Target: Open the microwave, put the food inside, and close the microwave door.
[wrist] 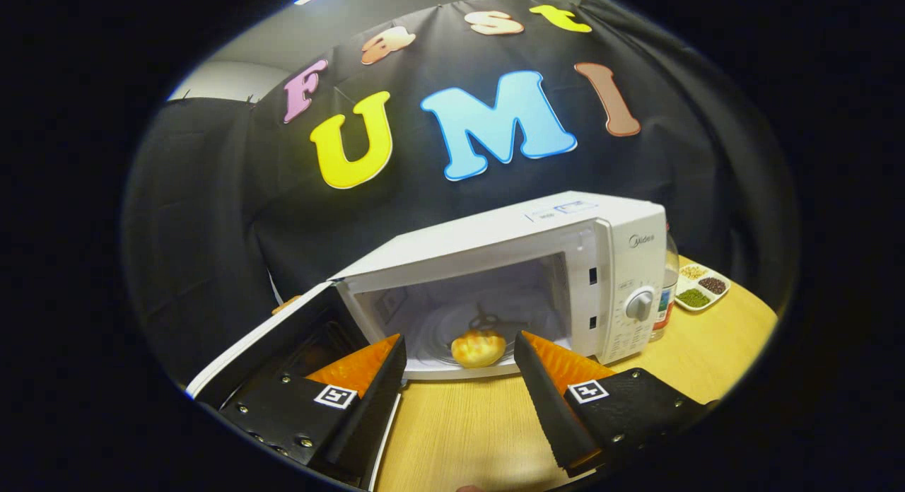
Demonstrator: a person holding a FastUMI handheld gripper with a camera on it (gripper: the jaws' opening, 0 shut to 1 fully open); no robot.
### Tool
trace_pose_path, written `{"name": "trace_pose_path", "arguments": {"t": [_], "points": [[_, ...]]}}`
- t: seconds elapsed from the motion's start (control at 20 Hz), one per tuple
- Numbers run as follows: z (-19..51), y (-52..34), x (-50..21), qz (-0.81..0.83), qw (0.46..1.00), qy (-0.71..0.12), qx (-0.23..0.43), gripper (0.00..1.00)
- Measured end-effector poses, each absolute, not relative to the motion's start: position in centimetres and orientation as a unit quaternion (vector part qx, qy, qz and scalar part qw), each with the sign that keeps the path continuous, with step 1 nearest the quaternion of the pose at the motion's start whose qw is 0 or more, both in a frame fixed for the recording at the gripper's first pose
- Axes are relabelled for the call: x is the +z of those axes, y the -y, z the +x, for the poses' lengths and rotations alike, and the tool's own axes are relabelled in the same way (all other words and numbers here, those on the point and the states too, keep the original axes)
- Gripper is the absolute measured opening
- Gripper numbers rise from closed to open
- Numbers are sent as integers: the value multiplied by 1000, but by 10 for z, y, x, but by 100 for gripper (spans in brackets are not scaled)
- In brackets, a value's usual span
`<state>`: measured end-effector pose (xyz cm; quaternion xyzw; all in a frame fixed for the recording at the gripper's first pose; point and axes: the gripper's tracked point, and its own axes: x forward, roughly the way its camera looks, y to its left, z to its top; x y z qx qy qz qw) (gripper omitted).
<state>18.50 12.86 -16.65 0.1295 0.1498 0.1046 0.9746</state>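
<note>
A white microwave [622, 280] stands on the wooden table [474, 428] with its door [261, 343] swung wide open to the left. A golden bread roll [479, 348] lies on the glass turntable inside the cavity, near the front lip. My gripper [459, 347] is open, its two fingers spread in front of the cavity mouth. The roll sits just beyond the fingertips, in line with the gap between them, and neither finger touches it. The left finger overlaps the inner face of the open door.
A clear bottle [667, 287] stands right beside the microwave. Behind it lies a small white divided dish [700, 287] with grains and seeds. The control knob [640, 305] is on the microwave's right panel. Bare tabletop lies below the fingers.
</note>
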Motion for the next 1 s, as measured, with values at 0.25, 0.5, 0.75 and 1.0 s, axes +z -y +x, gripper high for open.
{"name": "trace_pose_path", "arguments": {"t": [0.25, 0.5, 0.75, 1.0], "points": [[128, -137, -136, 120, 977, -132, 114, 93], [72, -154, -108, 109, 978, -110, 138, 93], [23, -193, -88, 90, 974, -93, 184, 93], [-19, -254, -73, 65, 963, -74, 250, 93]]}}
